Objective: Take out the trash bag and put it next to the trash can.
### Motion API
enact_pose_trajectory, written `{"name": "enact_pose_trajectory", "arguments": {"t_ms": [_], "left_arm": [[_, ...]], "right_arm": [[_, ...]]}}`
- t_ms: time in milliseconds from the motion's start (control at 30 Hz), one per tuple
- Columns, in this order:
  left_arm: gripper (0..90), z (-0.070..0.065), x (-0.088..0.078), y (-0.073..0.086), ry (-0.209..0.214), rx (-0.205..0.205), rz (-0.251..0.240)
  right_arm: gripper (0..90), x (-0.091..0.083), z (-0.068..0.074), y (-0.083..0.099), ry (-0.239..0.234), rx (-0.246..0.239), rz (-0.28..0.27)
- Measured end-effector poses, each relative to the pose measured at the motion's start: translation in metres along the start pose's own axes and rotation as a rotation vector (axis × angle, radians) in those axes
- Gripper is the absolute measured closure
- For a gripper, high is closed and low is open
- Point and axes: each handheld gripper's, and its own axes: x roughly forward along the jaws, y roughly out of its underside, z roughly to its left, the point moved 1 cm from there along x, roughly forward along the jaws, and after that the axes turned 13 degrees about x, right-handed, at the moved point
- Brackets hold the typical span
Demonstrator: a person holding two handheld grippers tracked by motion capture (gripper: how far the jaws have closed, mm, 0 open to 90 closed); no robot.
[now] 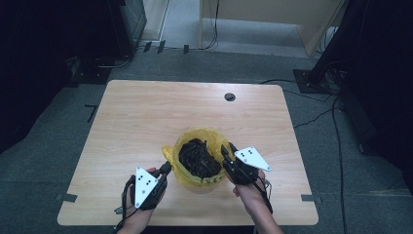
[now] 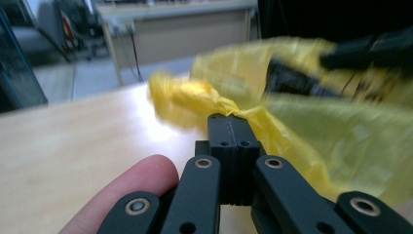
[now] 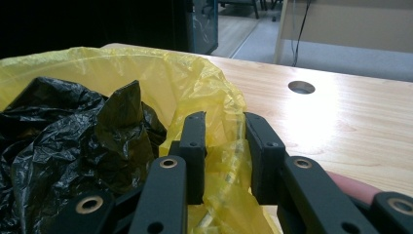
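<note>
The left gripper [image 2: 229, 124] pinches a twisted corner of the yellow bag [image 2: 311, 122], jaws pressed together on the film. The right gripper [image 3: 225, 127] stands spread, straddling the bag's rim — plastic between the jaws, not squeezed. The bag, stuffed with crumpled black plastic [image 1: 197, 158], sits near the wooden table's [image 1: 146, 117] front edge, between both hands.

Your left gripper [image 1: 165, 169] sits low at the near left of the worktop [image 1: 146, 117], its fingers [image 2: 229, 134] pressed together and pinching a twisted bit of the yellow bag [image 1: 187, 178], with your left hand [image 1: 139, 212] coming in from the near edge. Your right gripper [image 1: 227, 149] reaches in from the right, its fingers [image 3: 195, 141] parted and straddling the bag's rim, your right hand [image 1: 251, 192] behind it.
</note>
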Motion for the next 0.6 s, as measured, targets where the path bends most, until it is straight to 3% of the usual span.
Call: {"name": "enact_pose_trajectory", "arguments": {"t_ms": [233,400,467,600], "left_arm": [[90.0,-0.003,0.012,-0.03,0.05,-0.009,-0.062],[90.0,-0.001,0.024,-0.051,0.145,-0.085,-0.149],[90.0,-0.002,0.028,-0.054,0.186,-0.099,-0.191],[89.7,0.001,0.032,-0.046,0.19,-0.131,-0.206]], "right_arm": [[73.3,0.001,0.002,0.0,0.026,-0.017,0.002],[73.5,0.001,0.004,0.001,0.034,-0.023,-0.002],[73.9,0.002,0.004,0.0,0.039,-0.038,-0.005],[67.7,0.001,0.001,0.001,-0.006,-0.025,-0.001]]}}
